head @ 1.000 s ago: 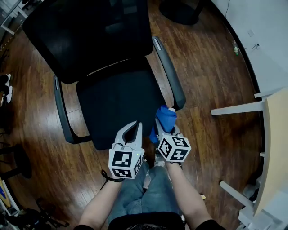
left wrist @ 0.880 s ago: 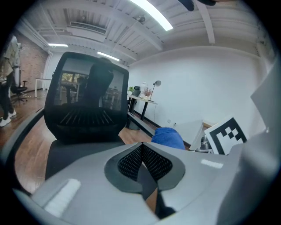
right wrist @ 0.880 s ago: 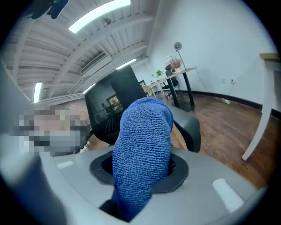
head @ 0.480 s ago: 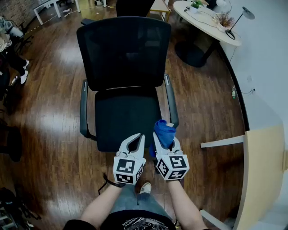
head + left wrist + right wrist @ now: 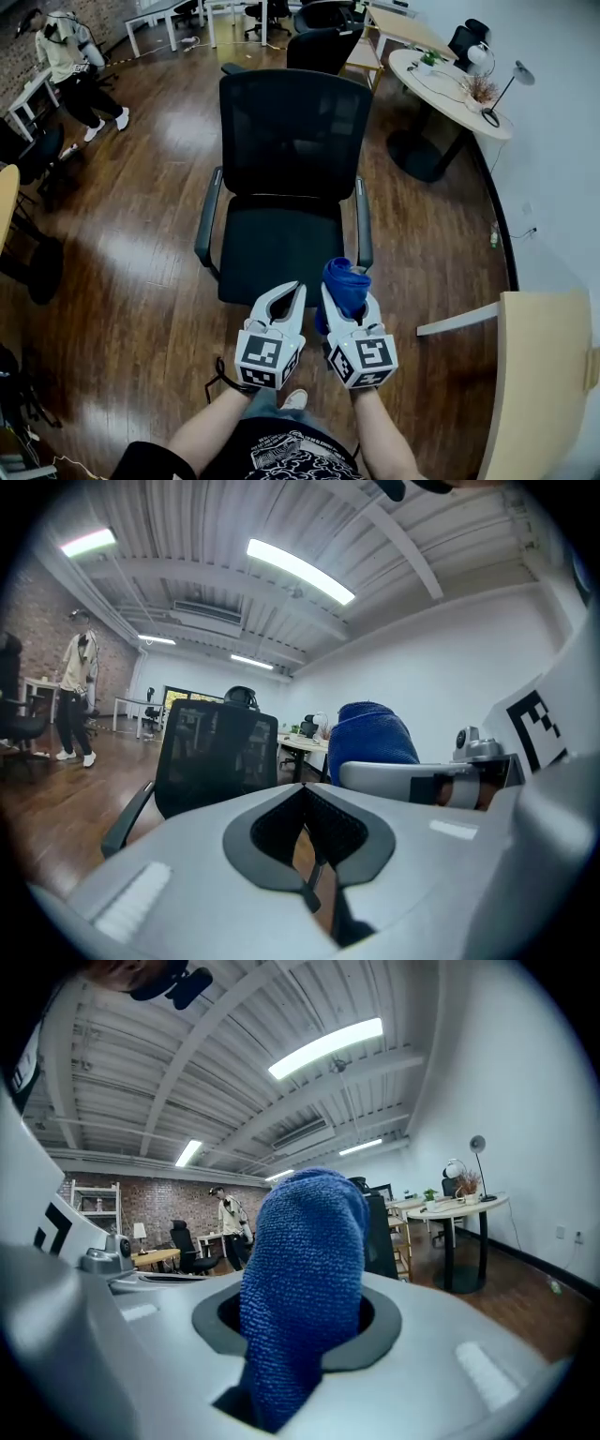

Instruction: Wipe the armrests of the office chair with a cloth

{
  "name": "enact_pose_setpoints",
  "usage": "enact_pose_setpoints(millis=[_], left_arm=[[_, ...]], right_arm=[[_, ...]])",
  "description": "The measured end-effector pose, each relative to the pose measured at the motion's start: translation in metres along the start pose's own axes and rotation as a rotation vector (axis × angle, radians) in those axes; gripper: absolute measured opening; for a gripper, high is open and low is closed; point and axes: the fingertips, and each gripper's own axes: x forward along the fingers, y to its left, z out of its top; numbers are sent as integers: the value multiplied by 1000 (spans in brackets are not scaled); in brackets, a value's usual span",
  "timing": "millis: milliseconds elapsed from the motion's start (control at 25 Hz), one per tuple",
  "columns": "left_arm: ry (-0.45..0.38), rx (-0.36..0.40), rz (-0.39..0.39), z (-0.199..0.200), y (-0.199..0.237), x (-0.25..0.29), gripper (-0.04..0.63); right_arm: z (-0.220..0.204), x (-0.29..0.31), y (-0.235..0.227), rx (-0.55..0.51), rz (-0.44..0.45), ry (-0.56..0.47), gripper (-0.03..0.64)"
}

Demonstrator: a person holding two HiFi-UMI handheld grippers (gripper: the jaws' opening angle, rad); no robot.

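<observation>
A black office chair (image 5: pixel 286 141) faces me, with a left armrest (image 5: pixel 208 217) and a right armrest (image 5: pixel 363 217) beside its seat. My left gripper (image 5: pixel 289 295) hovers just short of the seat's front edge, jaws shut and empty. Beside it, my right gripper (image 5: pixel 345 292) is shut on a bunched blue cloth (image 5: pixel 346 279), which sits below the right armrest's front end. In the left gripper view the chair (image 5: pixel 214 752) stands ahead and the cloth (image 5: pixel 373 731) shows at right. In the right gripper view the cloth (image 5: pixel 302 1269) fills the jaws and hides the chair.
A round table (image 5: pixel 448 80) with a lamp stands at the back right. A light wooden desk (image 5: pixel 539 375) is at the near right. A second black chair (image 5: pixel 323 37) stands behind the first. A person (image 5: pixel 73 56) stands far left. The floor is dark wood.
The view has swung up and back: the chair now sits farther off and fully in view. Both grippers stay side by side, the cloth still held in the right one.
</observation>
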Motion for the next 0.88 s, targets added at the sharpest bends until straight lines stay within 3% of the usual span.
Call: enact_pose_setpoints(millis=[280, 880], left_arm=[[-53, 23, 41, 18, -25, -46, 5], [-89, 59, 85, 34, -51, -97, 5]], right_arm=[[20, -43, 33, -72, 78, -45, 132], [28, -76, 58, -86, 153, -68, 132]])
